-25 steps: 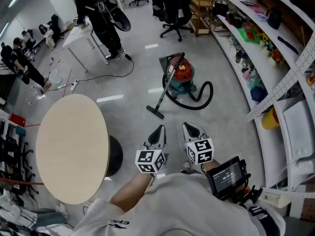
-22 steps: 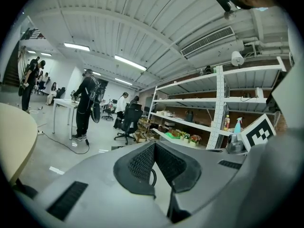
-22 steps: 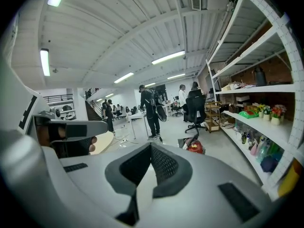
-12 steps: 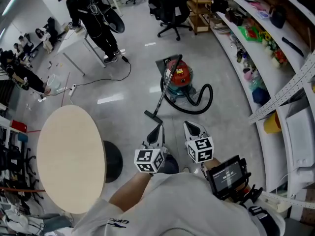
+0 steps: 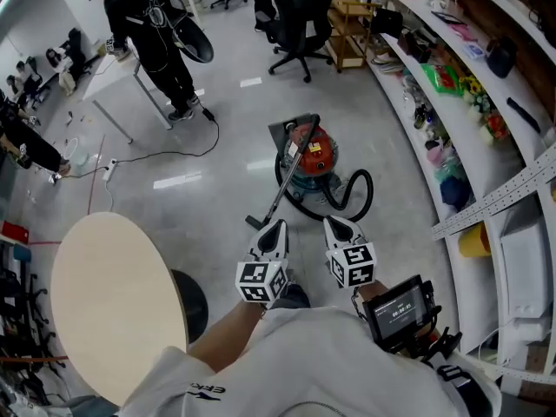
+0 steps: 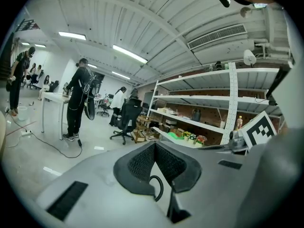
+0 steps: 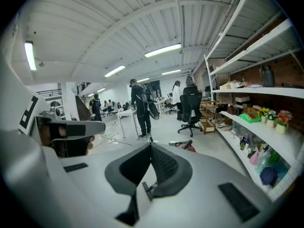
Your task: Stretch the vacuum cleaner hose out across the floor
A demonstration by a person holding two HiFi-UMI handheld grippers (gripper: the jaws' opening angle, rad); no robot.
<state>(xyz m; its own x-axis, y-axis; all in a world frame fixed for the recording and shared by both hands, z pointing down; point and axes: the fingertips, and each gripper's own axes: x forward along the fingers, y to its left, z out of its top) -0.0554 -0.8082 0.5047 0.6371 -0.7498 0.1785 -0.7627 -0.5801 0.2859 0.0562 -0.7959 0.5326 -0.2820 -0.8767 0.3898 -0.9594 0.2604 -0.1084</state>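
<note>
1. Drawn nearer the vacuum cleaner than a second ago: left tool and right tool, side by side and pointing at it. Flat black nozzle now just beside the left tool's tip in the head view.
2. Left tool: jaws pressed together, nothing between the textured black pads.
3. Right tool: likewise together and empty.
4. Vacuum cleaner: squat round canister, glossy red top over a teal base. Standing on the smooth grey floor ahead of both tools, apart from them.
5. Hose: black and flexible, curled in a loop round the canister's near and right sides. Lying on the floor, not yet stretched out.
6. Wand: thin straight tube, slanting from the canister's top down to the nozzle.
7. Round, pale wood-toned surface at the left; long white shelves at the right.
</note>
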